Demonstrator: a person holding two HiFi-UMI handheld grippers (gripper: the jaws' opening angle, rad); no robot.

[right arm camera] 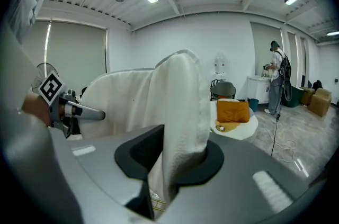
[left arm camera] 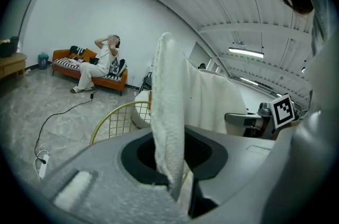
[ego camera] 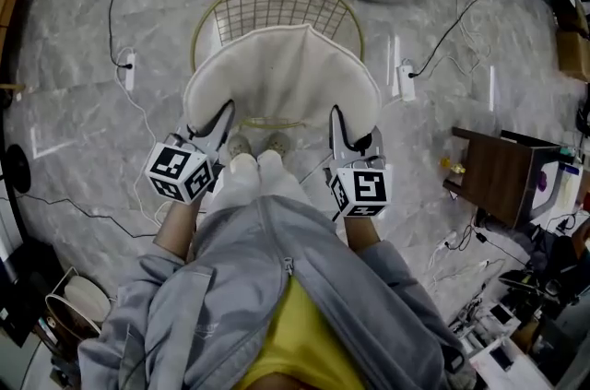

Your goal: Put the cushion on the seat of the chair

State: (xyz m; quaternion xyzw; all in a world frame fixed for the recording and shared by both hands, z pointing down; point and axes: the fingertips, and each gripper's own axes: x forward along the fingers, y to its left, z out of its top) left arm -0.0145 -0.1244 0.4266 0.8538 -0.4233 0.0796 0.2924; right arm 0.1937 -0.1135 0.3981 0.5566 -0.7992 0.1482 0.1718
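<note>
Plainly, the cushion [ego camera: 281, 75] is a cream, nubbly-textured pad with a rounded outline and a thick, soft edge. It is held up between the two tools, directly over the gold wire chair [ego camera: 277, 1]. It hides the seat in the head view, so only the curved wire back shows beyond it. Whether its underside touches the seat cannot be told.

The left tool [ego camera: 214, 132] is clenched on the cushion's left edge. In the left gripper view the fabric [left arm camera: 168, 106] rises upright out of the narrow gap between the jaws [left arm camera: 177, 167]. The right tool [ego camera: 348, 137] is likewise clamped on the right edge, and in the right gripper view the plush rim [right arm camera: 183, 106] is squeezed between its jaws [right arm camera: 172, 162].

Both forearms reach forward out of grey sleeves, roughly parallel, one on either side of the person's legs. The tools point ahead and somewhat downward, with their marker cubes turned up toward the head camera. The two tools are level with each other, with the full width of the cushion stretched between them.
</note>
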